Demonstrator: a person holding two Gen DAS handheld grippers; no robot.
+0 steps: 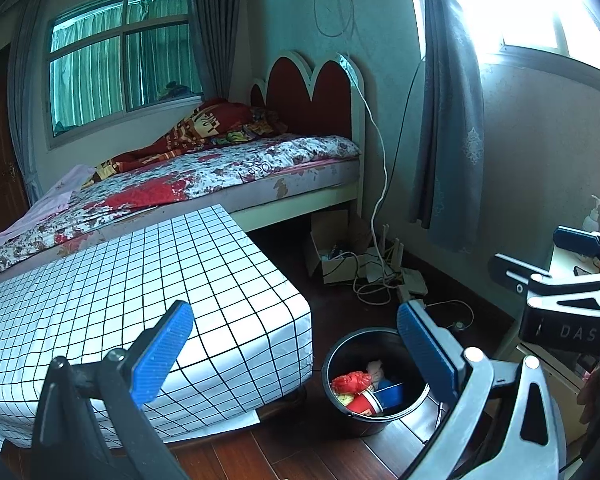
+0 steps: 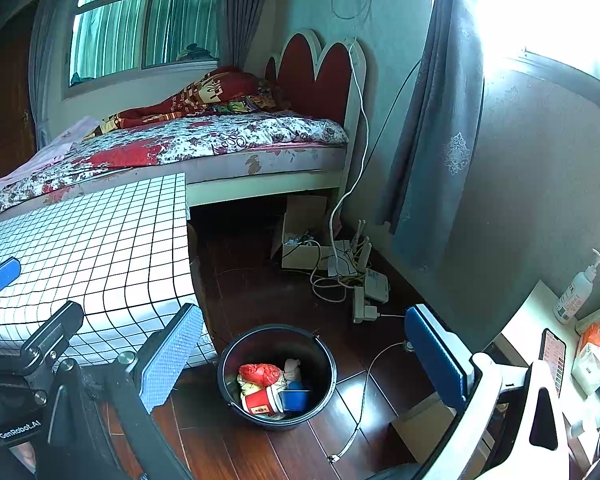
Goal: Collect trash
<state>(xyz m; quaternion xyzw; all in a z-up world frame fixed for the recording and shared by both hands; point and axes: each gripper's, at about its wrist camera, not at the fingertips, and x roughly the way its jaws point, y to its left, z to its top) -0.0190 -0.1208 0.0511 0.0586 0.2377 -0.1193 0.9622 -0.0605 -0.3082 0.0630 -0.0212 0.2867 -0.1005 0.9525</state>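
A black bin (image 1: 364, 344) (image 2: 276, 340) stands on the wooden floor beside the table. Inside lie a crumpled red bag (image 1: 350, 382) (image 2: 260, 374), a red paper cup (image 1: 364, 402) (image 2: 260, 400) and a blue cup (image 1: 390, 394) (image 2: 296, 398). My left gripper (image 1: 296, 350) hovers open above the bin's left side, nothing between its blue pads. My right gripper (image 2: 302, 356) is also open and empty, held over the bin. Each gripper shows at the edge of the other's view.
A low table under a white grid cloth (image 1: 140, 280) (image 2: 100, 240) sits left of the bin, with a bed (image 1: 220, 172) behind. Cables and a router (image 2: 352, 276) clutter the floor by the wall. A desk (image 2: 528, 320) at right holds a phone, tissues and a pump bottle (image 2: 576, 292).
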